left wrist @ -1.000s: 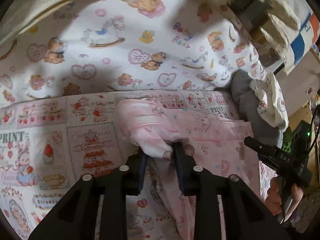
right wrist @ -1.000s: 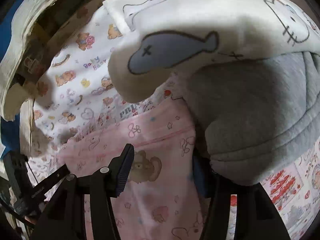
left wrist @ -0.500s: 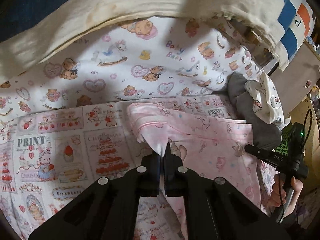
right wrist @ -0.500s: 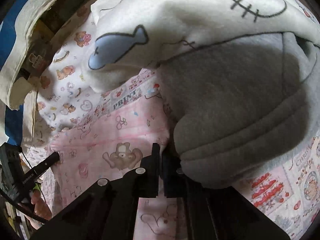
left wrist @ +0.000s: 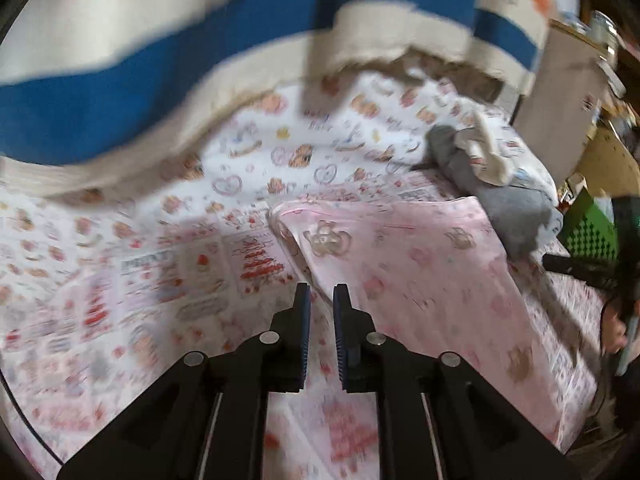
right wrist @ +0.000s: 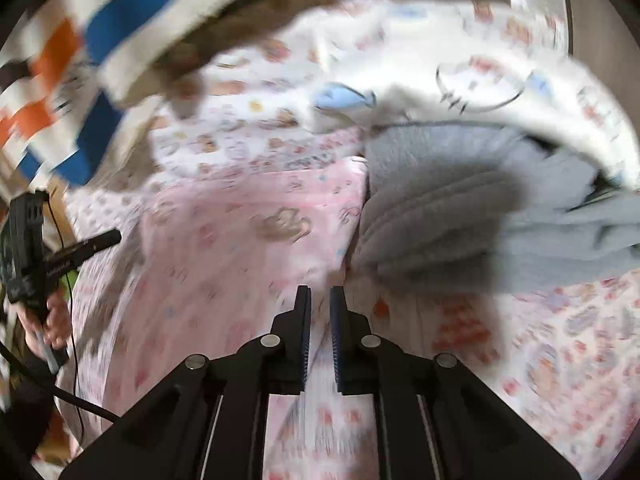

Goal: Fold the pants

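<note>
A: How many garments are on the bed?

B: One pair of pink pants (left wrist: 420,264), lying flat on the printed bedsheet (left wrist: 168,240), plus one grey garment (left wrist: 492,196) touching their far right edge and one white cat-print garment (right wrist: 480,76) on top of that.

A: And the claws?

B: Two. The left claw (left wrist: 321,300) hangs over the pants' left edge, jaws opening, nothing between them. The right claw (right wrist: 320,300) is just beside the grey garment, also opening and empty.

A: Open room?

B: Bare sheet left of the pants; a striped blanket (left wrist: 200,60) borders the far side.
</note>
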